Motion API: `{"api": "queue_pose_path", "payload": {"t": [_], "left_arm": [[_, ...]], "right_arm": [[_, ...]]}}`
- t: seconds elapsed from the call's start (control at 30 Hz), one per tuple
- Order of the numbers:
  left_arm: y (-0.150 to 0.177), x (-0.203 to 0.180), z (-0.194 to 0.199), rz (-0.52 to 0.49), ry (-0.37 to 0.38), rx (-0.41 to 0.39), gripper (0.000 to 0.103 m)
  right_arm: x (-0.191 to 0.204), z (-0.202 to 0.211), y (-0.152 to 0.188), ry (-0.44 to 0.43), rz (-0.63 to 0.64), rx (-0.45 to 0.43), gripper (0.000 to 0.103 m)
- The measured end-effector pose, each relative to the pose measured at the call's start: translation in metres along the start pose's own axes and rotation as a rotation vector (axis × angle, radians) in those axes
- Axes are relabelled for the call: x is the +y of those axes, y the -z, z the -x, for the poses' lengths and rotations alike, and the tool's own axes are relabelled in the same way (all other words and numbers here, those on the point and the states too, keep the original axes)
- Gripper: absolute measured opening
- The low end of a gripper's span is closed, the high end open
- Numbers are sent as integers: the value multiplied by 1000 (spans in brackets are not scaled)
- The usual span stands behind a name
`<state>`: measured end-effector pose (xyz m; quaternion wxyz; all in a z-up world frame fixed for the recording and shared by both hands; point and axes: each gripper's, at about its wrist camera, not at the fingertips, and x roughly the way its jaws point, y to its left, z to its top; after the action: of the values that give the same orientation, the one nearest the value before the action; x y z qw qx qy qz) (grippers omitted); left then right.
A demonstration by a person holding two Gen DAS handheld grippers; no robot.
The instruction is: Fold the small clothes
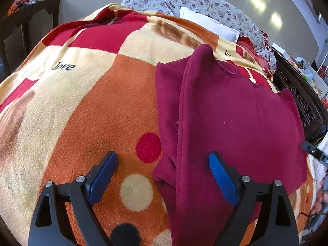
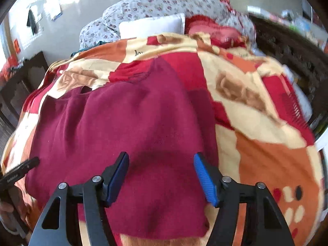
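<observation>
Maroon garment (image 1: 235,110) lay spread on patterned blanket (image 1: 92,106) covering bed, one side folded inward, forming long ridge. Left hand-held gripper (image 1: 163,168) hovered over garment's left edge, jaws spread wide, nothing pinched. Right hand-held gripper (image 2: 162,170) hovered over garment's near part, jaws apart, pads clear of cloth. White pillow (image 2: 151,26) and floral quilt (image 2: 155,6) lay at bed's far end.

Patterned blanket (image 1: 92,112), white pillow (image 2: 151,27), perhaps floral quilt (image 1: 205,4).
</observation>
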<state>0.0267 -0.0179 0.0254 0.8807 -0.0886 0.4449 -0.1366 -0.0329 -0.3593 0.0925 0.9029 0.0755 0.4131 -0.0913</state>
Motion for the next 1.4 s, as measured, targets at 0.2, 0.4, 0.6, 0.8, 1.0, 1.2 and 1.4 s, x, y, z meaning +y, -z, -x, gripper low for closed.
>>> {"api": "queue_pose_path", "payload": {"t": [0.2,0.4,0.6,0.8,1.0,1.2,1.4], "left_arm": [[4,1,-1,-5,21,-24,95],[9,8,2,7,81,-58,98],[11,29,8,105,225,-92,98],[10,34,9,105,272,-87,98],[9,36,8,106,281,-82,98],[8,39,7,111,296,-80,99],[8,34,5,92,274,-76,100]], "right_arm": [[4,-22,12,75,44,63,82],[19,4,0,-15,-2,23,82],[85,10,-20,-214,44,43,84],[180,-12,-36,-348,177,70,85],[262,-65,-49,-341,323,193,85],[299,-108,-51,-193,450,271,84],[302,-123,-43,-140,501,261,85]]}}
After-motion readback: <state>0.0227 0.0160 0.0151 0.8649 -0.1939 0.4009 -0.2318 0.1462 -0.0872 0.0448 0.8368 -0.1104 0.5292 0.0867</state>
